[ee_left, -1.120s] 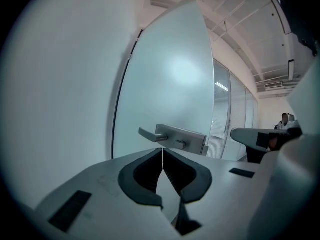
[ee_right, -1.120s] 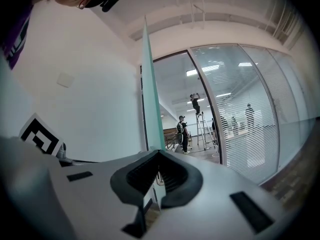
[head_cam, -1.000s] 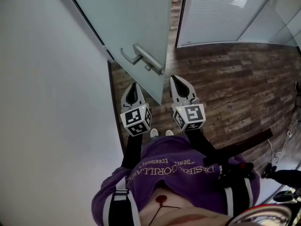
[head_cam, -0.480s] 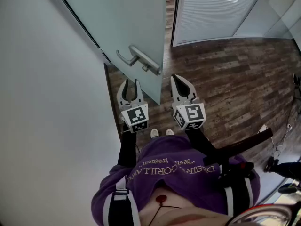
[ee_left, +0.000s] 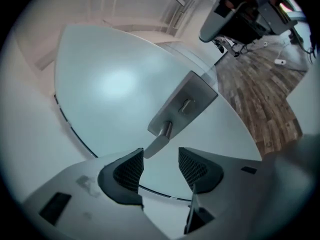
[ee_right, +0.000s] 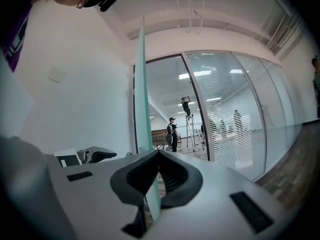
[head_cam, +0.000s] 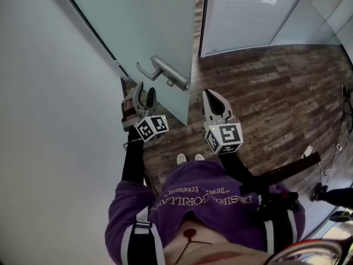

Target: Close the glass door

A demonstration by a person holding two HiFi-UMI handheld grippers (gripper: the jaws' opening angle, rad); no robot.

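Note:
The frosted glass door [head_cam: 149, 26] stands ajar, its free edge towards me. Its metal lever handle [head_cam: 164, 72] sticks out just above my left gripper [head_cam: 142, 95], which lies rolled on its side. In the left gripper view the jaws [ee_left: 161, 160] have just been opening and stand wide. The lever's tip [ee_left: 159, 143] sits just ahead of the gap, touching neither pad. My right gripper [head_cam: 211, 95] hangs to the right of the door's edge, shut and holding nothing. In the right gripper view its tips [ee_right: 159, 155] meet in front of the door's thin edge [ee_right: 142, 104].
A white wall [head_cam: 49, 120] runs close along the left. A wood floor [head_cam: 265, 87] spreads to the right, up to a glass partition with blinds [head_cam: 248, 15]. Beyond the doorway stand people and a ladder [ee_right: 189, 124]. Dark equipment [head_cam: 331, 195] sits at the lower right.
The left gripper moved left and up towards the handle, rolled onto its side, and its jaws went from shut to wide open. The right gripper stayed put.

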